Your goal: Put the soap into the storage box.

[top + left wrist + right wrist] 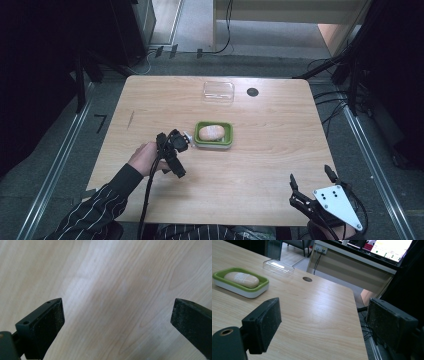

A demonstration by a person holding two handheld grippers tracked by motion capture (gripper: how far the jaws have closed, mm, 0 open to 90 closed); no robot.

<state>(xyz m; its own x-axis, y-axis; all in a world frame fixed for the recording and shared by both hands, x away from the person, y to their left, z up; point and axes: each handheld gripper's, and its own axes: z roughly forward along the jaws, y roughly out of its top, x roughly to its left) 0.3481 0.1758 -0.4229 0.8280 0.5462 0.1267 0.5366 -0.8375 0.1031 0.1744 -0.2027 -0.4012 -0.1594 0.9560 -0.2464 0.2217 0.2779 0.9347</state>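
The left gripper [176, 150], jaws spread, hovered left of the soap dish [214, 135] at frame centre; the right gripper [310, 181], likewise spread, waited lower right, probably idle.

High view overlooks the table [260, 150]; both gripper views skim it closely.

The right claw [311, 181] runs off the frame at about 5 o'clock in the high view, its hand is hidden underneath, and that tiny dark spot [252, 92] at 12 o'clock on the tabletop [270, 150] is too small to ID.
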